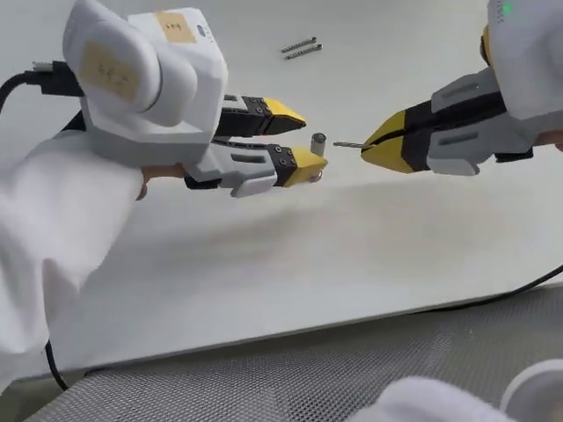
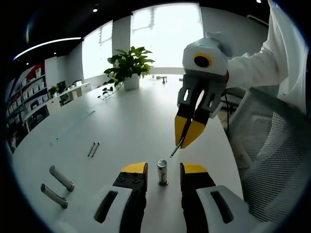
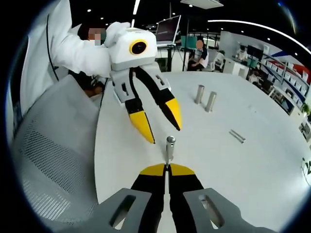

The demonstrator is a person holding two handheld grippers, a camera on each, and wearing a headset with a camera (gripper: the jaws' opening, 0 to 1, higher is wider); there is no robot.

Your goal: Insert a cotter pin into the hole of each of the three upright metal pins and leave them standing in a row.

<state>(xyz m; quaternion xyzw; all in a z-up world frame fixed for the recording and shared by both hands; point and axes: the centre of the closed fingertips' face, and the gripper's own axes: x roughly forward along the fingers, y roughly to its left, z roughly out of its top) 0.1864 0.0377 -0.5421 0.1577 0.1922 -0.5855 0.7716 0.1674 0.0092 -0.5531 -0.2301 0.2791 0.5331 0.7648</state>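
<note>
Standing upright on the white table (image 1: 264,246), a short metal pin (image 1: 318,141) sat in the gap between the jaws of the left gripper (image 1: 308,139). Those jaws stood wide apart, one yellow tip on each side of the pin. The left gripper view showed clear space on both sides, so this gripper straddled the pin and gripped nothing. Facing it from the far side of the pin, the right gripper (image 1: 369,147) was closed tight on a thin cotter pin (image 1: 348,144), whose free end stuck out past the jaw tips. The cotter pin's long axis ran roughly level and pointed straight at the upper part of the metal pin, crossing the pin's upright axis at about a right angle. Its tip lay just beside the pin, apart from it. The hole in the pin was too small to make out, so whether the tip lined up with it could not be told. The right gripper looked the one placed to make the insertion — likely a short push along the cotter pin's own axis toward the metal pin, with the left jaws ready to steady it. Well beyond the pin, away from the person, two spare cotter pins (image 1: 301,47) lay side by side. Two more metal pins (image 3: 199,94) stood well apart from it.
</note>
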